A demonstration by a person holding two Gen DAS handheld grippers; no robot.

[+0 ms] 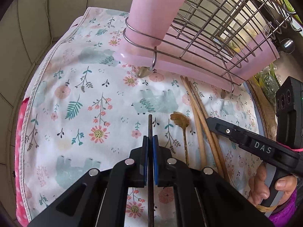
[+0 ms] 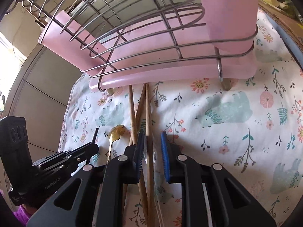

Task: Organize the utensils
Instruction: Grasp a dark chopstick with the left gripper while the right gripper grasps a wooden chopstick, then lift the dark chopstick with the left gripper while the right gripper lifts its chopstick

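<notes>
My left gripper [image 1: 150, 141] is shut on a thin dark chopstick [image 1: 150, 122], whose tip sticks out just past the blue pads. It hovers over the floral cloth [image 1: 85, 94]. To its right lie a gold spoon with a leaf-shaped bowl [image 1: 180, 121] and several wooden chopsticks [image 1: 197, 111]. My right gripper [image 2: 152, 149] stands low over those wooden chopsticks [image 2: 148, 113]. Its jaws are narrowly apart around one of them, with a gap left at the right pad. Something clear and glassy also shows between the pads. The gold spoon [image 2: 117, 131] and the left gripper [image 2: 95, 144] sit just left of it.
A wire dish rack [image 1: 217, 24] on a pink drip tray [image 1: 189, 70] stands at the far side, with a tall pink cup holder [image 1: 151, 15] at its corner. The rack's feet rest on the cloth. A person's hand [image 1: 274, 187] holds the right gripper. The round table's edge curves at the left.
</notes>
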